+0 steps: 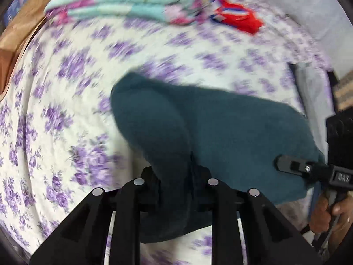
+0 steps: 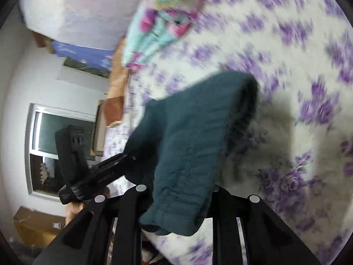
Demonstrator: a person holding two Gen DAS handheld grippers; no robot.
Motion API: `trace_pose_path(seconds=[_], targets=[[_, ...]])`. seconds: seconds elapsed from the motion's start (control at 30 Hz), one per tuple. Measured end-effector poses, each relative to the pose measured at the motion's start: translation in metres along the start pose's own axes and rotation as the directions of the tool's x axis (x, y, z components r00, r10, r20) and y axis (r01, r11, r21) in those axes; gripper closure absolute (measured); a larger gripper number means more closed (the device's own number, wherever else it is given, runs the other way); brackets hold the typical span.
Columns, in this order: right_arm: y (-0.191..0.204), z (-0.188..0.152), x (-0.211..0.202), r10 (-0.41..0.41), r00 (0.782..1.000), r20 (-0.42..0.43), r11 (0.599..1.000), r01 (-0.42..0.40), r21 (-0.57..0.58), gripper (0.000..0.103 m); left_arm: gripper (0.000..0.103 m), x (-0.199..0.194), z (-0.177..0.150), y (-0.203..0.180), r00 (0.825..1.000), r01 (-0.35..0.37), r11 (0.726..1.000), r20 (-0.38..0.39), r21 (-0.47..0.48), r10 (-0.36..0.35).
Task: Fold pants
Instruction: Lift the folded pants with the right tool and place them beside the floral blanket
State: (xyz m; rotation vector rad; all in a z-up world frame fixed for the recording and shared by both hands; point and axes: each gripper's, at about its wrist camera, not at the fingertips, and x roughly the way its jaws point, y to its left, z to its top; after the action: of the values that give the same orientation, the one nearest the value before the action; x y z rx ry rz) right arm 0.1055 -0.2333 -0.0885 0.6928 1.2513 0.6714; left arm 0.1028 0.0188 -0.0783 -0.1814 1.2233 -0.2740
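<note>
The dark teal pants (image 1: pixel 220 130) hang lifted above the purple-flowered bedsheet (image 1: pixel 66 110). My left gripper (image 1: pixel 176 176) is shut on one edge of the pants, whose fabric bunches between its fingers. My right gripper shows in the left wrist view (image 1: pixel 284 161), shut on the pants' other edge at the right. In the right wrist view the pants (image 2: pixel 189 143) drape over my right gripper (image 2: pixel 178 187), which is shut on them, and the left gripper (image 2: pixel 130 156) holds the cloth at the left. Both views are blurred.
A folded turquoise and pink floral blanket (image 1: pixel 123 2) lies at the far end of the bed. A red garment (image 1: pixel 238 15) lies beside it. A wooden headboard (image 1: pixel 17 28) runs along the left. A window (image 2: pixel 64 145) and a cardboard box (image 2: pixel 33 227) show beyond the bed.
</note>
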Motion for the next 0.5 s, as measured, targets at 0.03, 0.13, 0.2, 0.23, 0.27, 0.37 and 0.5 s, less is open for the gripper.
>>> trace_pose_path(seconds=[0.03,0.13,0.2,0.23,0.27,0.37,0.5], targets=[[0.007,0.003,-0.010,0.003,1.000,0.010,1.000,-0.003,-0.025,0.082,0.084,-0.010,0.003,-0.005,0.999,0.026,1.000,0.023,0.006,-0.026],[0.029,0.025,-0.049,-0.010,0.998,0.069,0.993,0.018,-0.115,0.083,0.084,-0.044,0.029,-0.028,0.988,0.078,0.996,0.131,0.052,-0.084],[0.039,0.050,-0.085,-0.021,0.990,0.140,0.984,0.045,-0.175,0.082,0.084,-0.064,0.061,-0.047,0.968,0.117,0.990,0.212,0.083,-0.132],[0.051,0.072,-0.101,-0.015,0.982,0.186,0.976,0.055,-0.210,0.083,0.084,-0.070,0.075,-0.056,0.958,0.133,0.987,0.241,0.094,-0.152],[0.057,0.086,-0.112,-0.014,0.975,0.222,0.970,0.067,-0.233,0.082,0.084,-0.075,0.095,-0.068,0.945,0.152,0.982,0.276,0.112,-0.177],[0.068,0.141,-0.148,-0.024,0.944,0.328,0.944,0.130,-0.304,0.082,0.083,-0.081,0.157,-0.107,0.920,0.108,0.979,0.355,0.174,-0.165],[0.057,0.227,-0.167,-0.088,0.904,0.418,0.903,0.250,-0.351,0.081,0.083,-0.063,0.238,-0.147,0.902,0.063,0.977,0.407,0.205,-0.143]])
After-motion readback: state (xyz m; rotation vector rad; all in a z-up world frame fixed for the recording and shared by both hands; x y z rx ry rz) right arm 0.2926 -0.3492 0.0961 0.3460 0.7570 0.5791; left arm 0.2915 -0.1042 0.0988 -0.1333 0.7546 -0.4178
